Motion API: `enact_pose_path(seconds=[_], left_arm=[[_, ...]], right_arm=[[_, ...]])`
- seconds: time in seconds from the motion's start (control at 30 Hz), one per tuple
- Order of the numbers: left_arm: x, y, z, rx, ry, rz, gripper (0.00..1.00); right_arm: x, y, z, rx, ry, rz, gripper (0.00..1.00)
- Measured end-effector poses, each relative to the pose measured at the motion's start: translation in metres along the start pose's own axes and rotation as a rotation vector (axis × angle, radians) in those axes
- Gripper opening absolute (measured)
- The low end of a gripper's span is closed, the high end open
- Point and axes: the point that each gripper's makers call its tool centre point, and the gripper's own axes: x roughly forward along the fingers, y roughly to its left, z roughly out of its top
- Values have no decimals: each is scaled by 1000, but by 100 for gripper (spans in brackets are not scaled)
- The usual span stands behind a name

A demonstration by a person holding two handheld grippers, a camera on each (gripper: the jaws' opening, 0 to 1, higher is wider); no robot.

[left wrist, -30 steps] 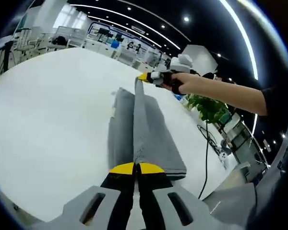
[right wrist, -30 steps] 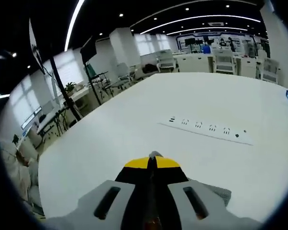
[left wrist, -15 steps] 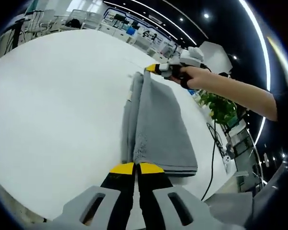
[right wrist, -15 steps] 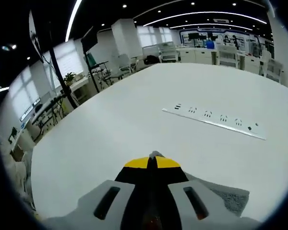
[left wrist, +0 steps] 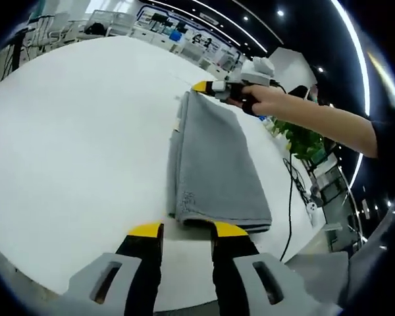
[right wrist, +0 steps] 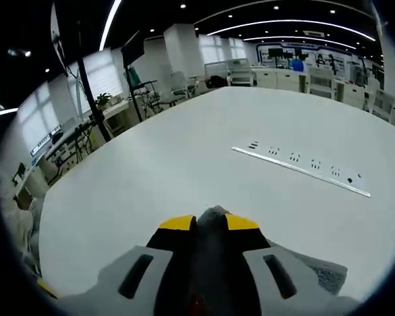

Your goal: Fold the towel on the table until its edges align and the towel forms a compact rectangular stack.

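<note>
Both grippers just let go: left gripper [left wrist: 181, 230] jaws apart, right gripper [right wrist: 209, 222] parting off folded grey terry towel [left wrist: 214, 161]. Fold laid.

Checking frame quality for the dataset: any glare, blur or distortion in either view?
Left gripper view: strong fisheye bending of the table edge, towel sharp, ceiling light strips blown out. Right gripper view: power strip sharp, near fingers soft, window glare at left.
</note>
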Motion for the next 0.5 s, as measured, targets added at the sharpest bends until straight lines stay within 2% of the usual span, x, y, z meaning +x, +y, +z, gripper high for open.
enact_pose_path(seconds=[0.1, 0.27, 0.5], left_arm=[[1, -6, 6, 33, -23, -25, 40], [4, -6, 21, 52, -80, -37, 41], [8, 0, 28, 126, -68, -12, 41]], right_arm=[[-8, -5, 0, 7, -3, -2, 18], [-24, -19, 0, -13, -5, -3, 19], [-43, -44, 4, 21, -38, -17, 25]])
